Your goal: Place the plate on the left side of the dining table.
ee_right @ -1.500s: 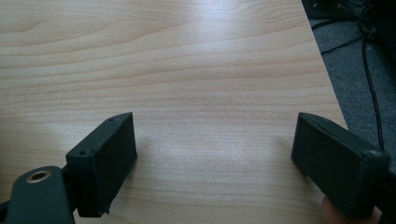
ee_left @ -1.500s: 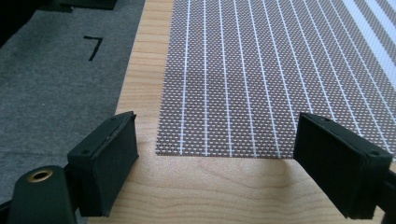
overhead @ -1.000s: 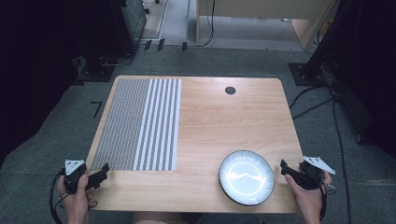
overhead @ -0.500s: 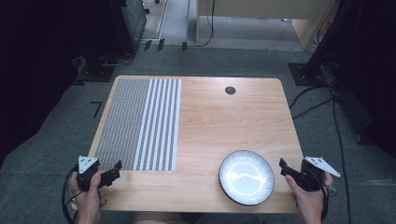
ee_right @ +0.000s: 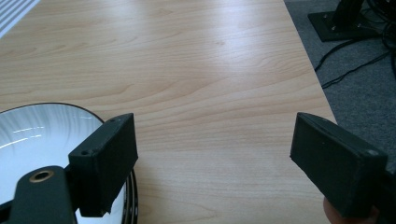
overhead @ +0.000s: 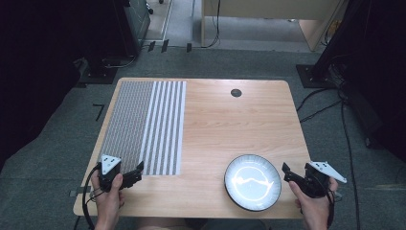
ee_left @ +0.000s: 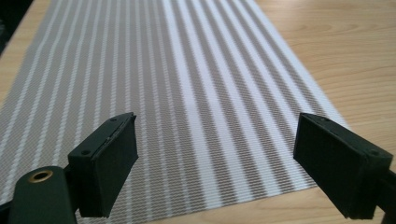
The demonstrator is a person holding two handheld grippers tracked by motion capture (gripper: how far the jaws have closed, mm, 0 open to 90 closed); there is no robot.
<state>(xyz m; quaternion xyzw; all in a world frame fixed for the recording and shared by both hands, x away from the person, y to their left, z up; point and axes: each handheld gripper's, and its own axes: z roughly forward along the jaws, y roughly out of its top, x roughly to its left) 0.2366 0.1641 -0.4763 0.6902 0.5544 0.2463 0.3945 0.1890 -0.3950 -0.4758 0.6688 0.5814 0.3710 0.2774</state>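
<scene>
- Currently, left gripper (overhead: 136,173) sits over the near-left corner of the striped placemat (overhead: 146,125), seen from the high view; a hand wraps its body at the table's front edge.
- Left gripper view: left gripper's 2 black jaws stand wide apart with nothing between them; the placemat's near edge lies just below and ahead, stripes running away from the camera.
- Placemat lies flat on the left part of the wooden table (overhead: 230,124), finer grey weave at its left, broader white stripes at its right.
- Right gripper (overhead: 286,171) is held at the table's near-right edge, just beside the right rim of the plate (overhead: 253,182); jaw tips near the rim, contact not clear from above.
- Right gripper view: 2 jaws spread wide, empty; the plate's dark rim and white face (ee_right: 42,140) sit behind the left jaw, bare wood between the jaws.
- Plate rests near the table's front edge, right of centre, well apart from the placemat.
- Small dark round grommet (overhead: 236,93) at the table's far side.
</scene>
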